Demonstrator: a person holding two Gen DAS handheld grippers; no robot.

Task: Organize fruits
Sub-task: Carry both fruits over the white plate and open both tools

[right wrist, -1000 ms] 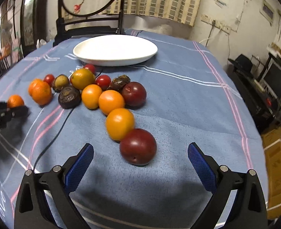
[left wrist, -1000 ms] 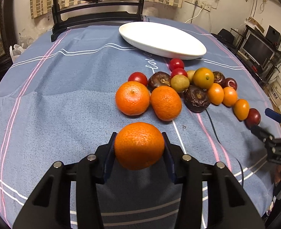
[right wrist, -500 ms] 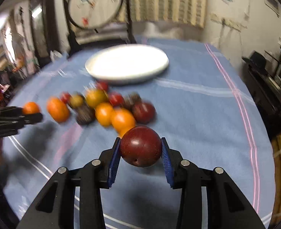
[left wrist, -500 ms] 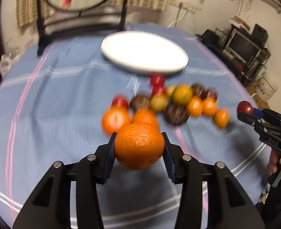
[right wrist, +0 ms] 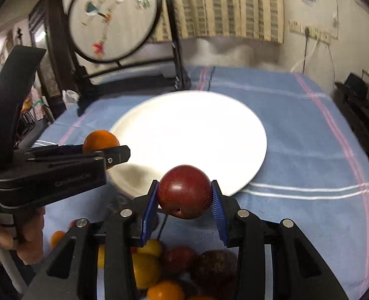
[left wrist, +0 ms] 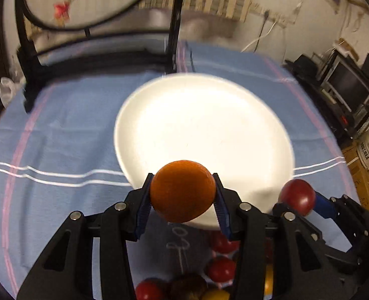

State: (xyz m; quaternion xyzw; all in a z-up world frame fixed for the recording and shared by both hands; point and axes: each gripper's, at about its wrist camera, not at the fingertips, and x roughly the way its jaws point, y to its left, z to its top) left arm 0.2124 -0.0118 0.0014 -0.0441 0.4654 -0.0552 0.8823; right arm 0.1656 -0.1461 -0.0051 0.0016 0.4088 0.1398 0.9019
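Left gripper (left wrist: 182, 197) is clamped on a mandarin orange (left wrist: 182, 190), blue pads bearing on both flanks. Right gripper (right wrist: 184, 197) is clamped on a dark red plum (right wrist: 185, 191) in the same way. Both fruits hang above the near rim of the white plate (left wrist: 209, 125), which sits bare on the blue striped tablecloth (left wrist: 59, 137). The remaining fruit pile (right wrist: 174, 262) lies on the cloth below my grippers, on the near side of the plate; only part of it shows.

Step in hand, as I judge it: deliver both fruits onto the plate.

Notes for doing it well:
- Carry each fruit further in over the plate before lowering. Released at the rim, a round fruit would likely roll back off onto the cloth.
- Lower until the fruit touches or nearly touches the plate, then part the jaws slowly. The plate looks shallow and smooth, so a drop from height risks rolling.
- The two grippers sit close side by side. I should set the mandarin toward the left half and the plum toward the right half to avoid a collision.
- Leave room for the fruit that remains.
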